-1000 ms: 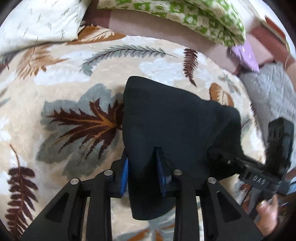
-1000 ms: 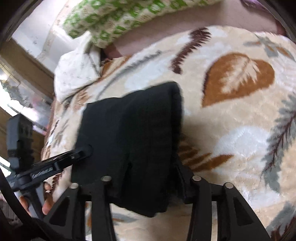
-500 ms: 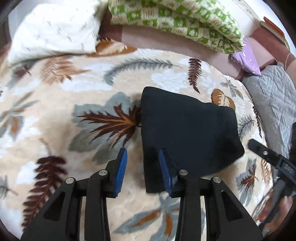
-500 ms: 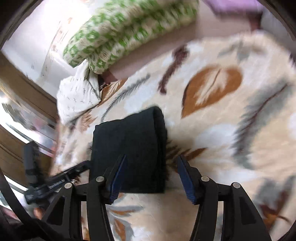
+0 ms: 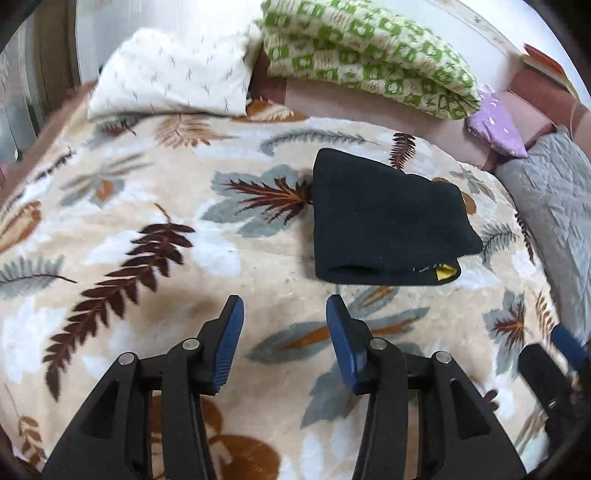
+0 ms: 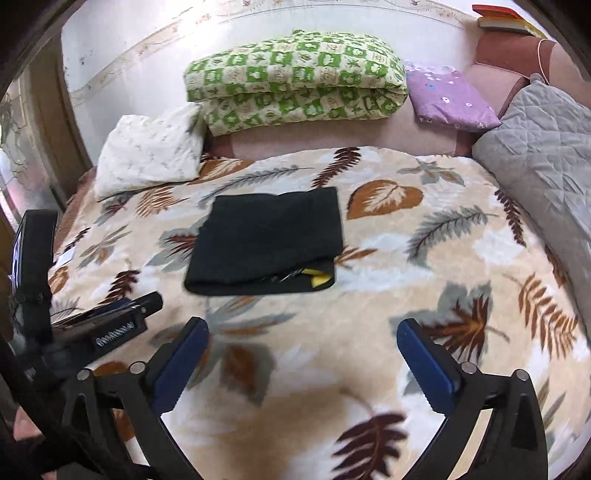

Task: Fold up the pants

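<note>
The black pants (image 5: pixel 388 218) lie folded into a compact rectangle on the leaf-patterned blanket (image 5: pixel 147 229), with a yellow tag showing at the near edge. They also show in the right wrist view (image 6: pixel 269 240). My left gripper (image 5: pixel 282 314) is open and empty, hovering back from the pants' near edge. My right gripper (image 6: pixel 301 339) is wide open and empty, also back from the pants. The left gripper's body appears in the right wrist view (image 6: pixel 110 321) at the left.
A green-checked folded quilt (image 6: pixel 295 81), a white pillow (image 6: pixel 151 147), a purple cushion (image 6: pixel 450 96) and a grey quilted cover (image 6: pixel 543 147) line the bed's far and right sides. Books (image 6: pixel 506 18) sit at the top right.
Both grippers let go of the black pants, opened, and pulled back and up. The folded pants now lie free on the blanket.
</note>
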Available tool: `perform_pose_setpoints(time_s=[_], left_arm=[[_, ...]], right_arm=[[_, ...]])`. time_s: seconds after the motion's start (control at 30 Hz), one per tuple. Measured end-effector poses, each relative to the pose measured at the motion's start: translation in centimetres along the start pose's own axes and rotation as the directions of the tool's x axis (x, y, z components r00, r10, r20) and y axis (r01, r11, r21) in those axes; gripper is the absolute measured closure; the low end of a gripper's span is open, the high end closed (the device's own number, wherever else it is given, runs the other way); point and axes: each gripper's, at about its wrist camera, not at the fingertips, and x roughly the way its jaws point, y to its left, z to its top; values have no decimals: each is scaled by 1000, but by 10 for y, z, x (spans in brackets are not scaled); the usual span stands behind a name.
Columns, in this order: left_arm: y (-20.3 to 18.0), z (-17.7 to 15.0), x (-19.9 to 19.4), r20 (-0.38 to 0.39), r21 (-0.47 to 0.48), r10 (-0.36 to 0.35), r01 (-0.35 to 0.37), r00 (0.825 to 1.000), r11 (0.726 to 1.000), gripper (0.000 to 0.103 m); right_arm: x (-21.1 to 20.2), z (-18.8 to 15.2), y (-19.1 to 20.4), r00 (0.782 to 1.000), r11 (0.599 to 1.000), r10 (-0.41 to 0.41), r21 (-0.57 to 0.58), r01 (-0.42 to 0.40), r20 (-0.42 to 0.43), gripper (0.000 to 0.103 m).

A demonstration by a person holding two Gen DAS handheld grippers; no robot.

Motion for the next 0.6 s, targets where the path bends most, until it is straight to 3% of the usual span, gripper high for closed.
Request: perform_pose_setpoints(time_s=[0.23,0.37,0.6], left_arm=[[2,-9,-20,33,30,53,-54,998,998,49],[6,-12,-29,60,21,26,-28,998,999,19],[-2,-9,-34,68,37,79,-82,995,996,19]], right_arm=[[-24,-7,12,996,999,-48,-21,50,71,0],[-26,-8,12,994,997,-70,-34,73,79,0],[-25,-12,14,996,997,-61,-45,64,67,0]])
